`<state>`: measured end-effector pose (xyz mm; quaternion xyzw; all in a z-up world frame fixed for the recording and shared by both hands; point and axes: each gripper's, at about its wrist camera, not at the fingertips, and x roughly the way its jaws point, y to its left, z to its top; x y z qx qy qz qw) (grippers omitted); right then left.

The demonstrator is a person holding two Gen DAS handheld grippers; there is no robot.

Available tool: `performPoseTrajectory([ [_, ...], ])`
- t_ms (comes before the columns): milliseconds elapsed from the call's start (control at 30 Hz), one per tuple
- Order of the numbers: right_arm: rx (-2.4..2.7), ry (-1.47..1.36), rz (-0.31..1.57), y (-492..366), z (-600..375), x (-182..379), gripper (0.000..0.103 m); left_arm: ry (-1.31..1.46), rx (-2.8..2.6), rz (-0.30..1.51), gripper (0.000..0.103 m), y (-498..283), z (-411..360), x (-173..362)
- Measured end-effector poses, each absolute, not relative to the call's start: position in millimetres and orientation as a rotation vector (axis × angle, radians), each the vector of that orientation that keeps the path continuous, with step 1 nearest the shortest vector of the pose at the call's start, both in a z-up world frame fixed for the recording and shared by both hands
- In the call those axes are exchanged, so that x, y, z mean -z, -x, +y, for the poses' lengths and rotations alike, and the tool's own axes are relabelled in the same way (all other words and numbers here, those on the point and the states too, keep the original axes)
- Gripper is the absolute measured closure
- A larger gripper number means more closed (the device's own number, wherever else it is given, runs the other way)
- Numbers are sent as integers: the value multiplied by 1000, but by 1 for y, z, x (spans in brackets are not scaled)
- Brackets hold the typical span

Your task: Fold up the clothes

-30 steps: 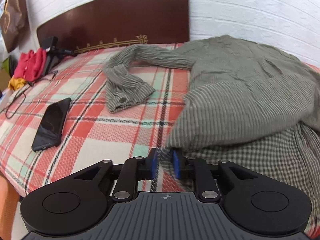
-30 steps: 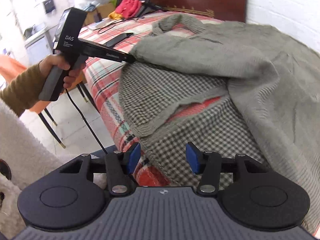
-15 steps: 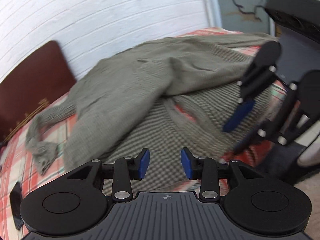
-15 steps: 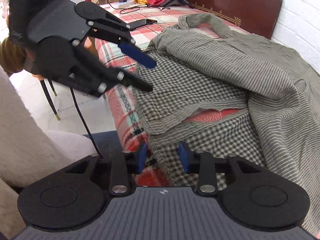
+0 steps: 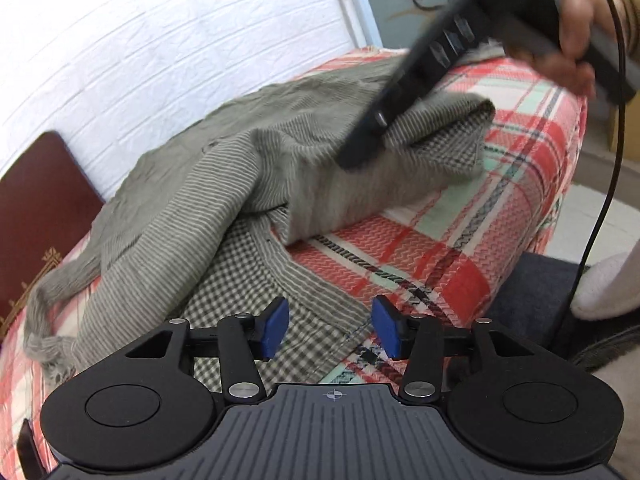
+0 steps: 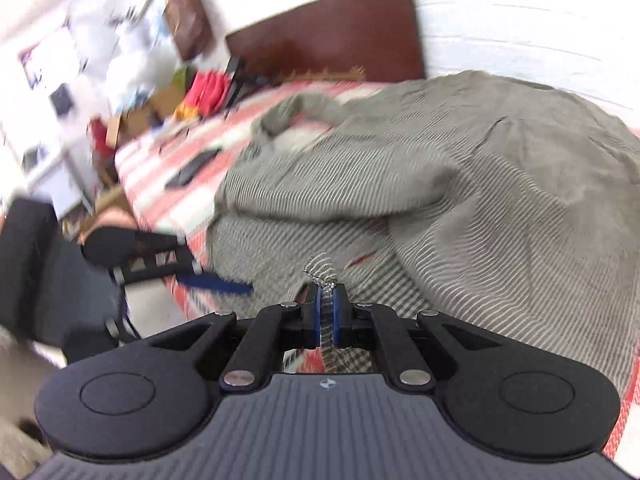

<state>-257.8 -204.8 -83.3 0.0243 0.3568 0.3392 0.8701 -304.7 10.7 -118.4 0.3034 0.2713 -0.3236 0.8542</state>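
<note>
since a moment ago, right gripper has clamped the grey shirt's hem, lifting it off the plaid bed; left gripper spreads empty over it. folding barely begun.

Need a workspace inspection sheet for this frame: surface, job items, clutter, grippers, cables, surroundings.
Surface: bed with plaid cover.
Job's things: grey striped shirt crumpled, checked lining showing.
Clutter: phone, red cloth, blurred.
Grippers: right gripper shut on the shirt's edge; left gripper open, jaws just widening, empty, over the shirt's hem.
Cables: black cable trailing from the right gripper's handle.
Surroundings: white brick wall, dark headboard.
</note>
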Motion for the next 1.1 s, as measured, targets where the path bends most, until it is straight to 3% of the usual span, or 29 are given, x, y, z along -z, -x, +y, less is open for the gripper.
performPoseTrajectory([
  [33,-705,-57,741,255,-205,81,97,-638,673,571,44,304,9,121],
  [100,-705,-63,732,253,-207,78,97,-601,661,590,64,299,7,121],
  [167,-709,-80,721,254,-209,73,97,-545,649,615,93,294,7,120],
  [267,-714,-112,694,255,-214,63,97,-480,638,635,101,290,9,118],
  [600,-674,-136,598,267,-224,34,97,-280,758,696,103,279,15,106],
  [633,-670,-137,595,267,-224,34,97,-287,720,675,85,280,14,105],
  [700,-666,-136,595,266,-223,34,97,-306,640,633,69,280,12,104],
  [733,-667,-135,596,266,-222,35,97,-332,588,610,48,279,9,105],
  [767,-672,-133,601,266,-221,36,97,-363,552,594,35,278,5,106],
  [1000,-690,-129,632,263,-214,43,97,-474,508,637,37,255,-19,127],
  [1033,-689,-133,634,264,-216,43,97,-453,511,648,45,250,-17,129],
  [1067,-689,-136,638,265,-217,44,97,-412,528,672,69,245,-13,128],
  [1100,-690,-138,644,265,-217,45,97,-356,551,711,84,239,-6,125],
])
